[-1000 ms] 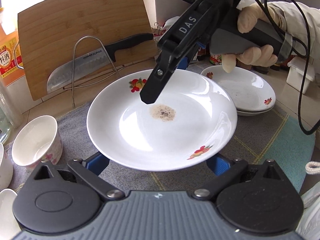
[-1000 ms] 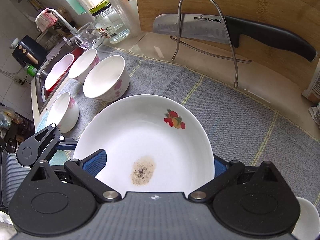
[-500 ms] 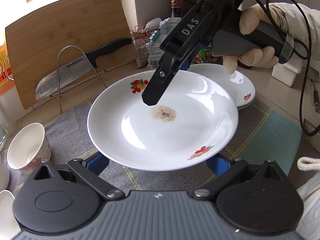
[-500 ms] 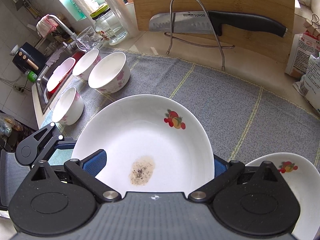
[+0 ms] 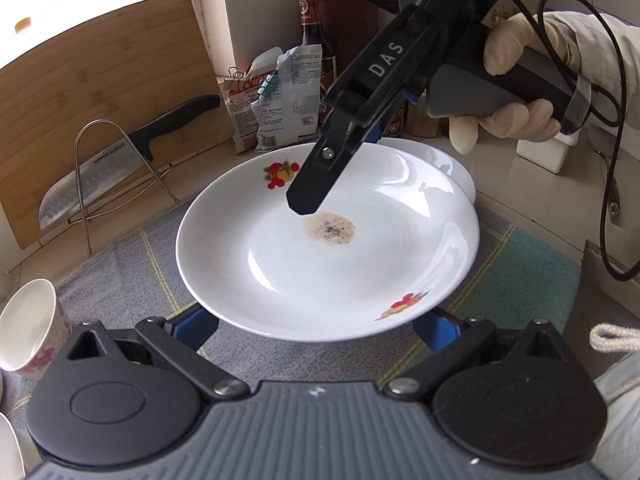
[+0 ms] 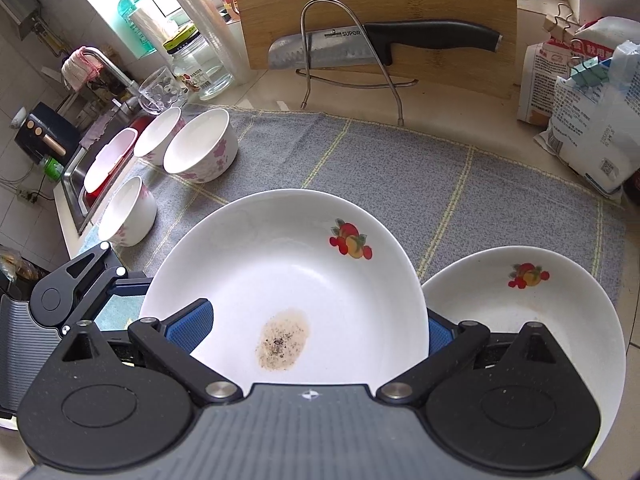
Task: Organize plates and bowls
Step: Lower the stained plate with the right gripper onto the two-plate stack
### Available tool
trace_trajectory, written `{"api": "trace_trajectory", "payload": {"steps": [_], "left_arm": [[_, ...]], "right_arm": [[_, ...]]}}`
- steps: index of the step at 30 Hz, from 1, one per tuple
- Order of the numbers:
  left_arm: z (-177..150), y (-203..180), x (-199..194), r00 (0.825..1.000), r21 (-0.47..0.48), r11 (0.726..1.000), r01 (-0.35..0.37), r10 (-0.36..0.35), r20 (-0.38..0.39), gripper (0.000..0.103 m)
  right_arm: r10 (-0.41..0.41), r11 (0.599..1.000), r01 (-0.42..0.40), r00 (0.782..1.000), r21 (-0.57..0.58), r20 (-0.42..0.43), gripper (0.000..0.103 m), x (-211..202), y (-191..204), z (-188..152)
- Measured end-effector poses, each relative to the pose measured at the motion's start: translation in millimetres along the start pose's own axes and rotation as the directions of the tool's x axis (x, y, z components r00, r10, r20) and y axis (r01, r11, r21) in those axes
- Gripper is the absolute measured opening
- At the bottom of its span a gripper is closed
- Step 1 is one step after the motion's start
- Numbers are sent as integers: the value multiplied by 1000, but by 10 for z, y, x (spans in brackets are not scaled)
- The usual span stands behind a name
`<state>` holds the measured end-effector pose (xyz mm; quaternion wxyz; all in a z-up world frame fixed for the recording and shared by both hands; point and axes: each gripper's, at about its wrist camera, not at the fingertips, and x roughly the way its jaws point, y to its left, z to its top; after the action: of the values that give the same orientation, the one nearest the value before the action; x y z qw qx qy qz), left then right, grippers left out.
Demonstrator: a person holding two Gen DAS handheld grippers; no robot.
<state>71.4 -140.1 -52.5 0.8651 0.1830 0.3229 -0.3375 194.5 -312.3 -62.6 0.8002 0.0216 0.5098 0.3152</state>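
Carrying the soiled plate [image 5: 304, 264] level, both the left gripper [image 5: 316, 326] and right gripper [image 6: 318, 330] pinching opposite rims, needs a centred, gentle lowering onto the plate stack [image 6: 560, 320] at right.

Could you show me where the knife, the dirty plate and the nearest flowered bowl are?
knife [image 6: 432, 36], right wrist view, on its black handle.
dirty plate [image 6: 280, 256], right wrist view, on its clean white inside.
flowered bowl [image 6: 128, 210], right wrist view, on its inside.
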Motion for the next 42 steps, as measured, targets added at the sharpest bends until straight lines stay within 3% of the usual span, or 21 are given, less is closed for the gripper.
{"api": "trace_trajectory", "payload": {"steps": [28, 42], "left_arm": [[344, -368, 451, 990, 116, 983, 139, -139, -10, 102], [454, -386, 720, 986, 147, 975, 166, -162, -40, 102]], "right_arm": [[-96, 980, 85, 994, 180, 54, 103, -458, -600, -599], [-115, 963, 97, 992, 251, 58, 103, -461, -917, -738]]}}
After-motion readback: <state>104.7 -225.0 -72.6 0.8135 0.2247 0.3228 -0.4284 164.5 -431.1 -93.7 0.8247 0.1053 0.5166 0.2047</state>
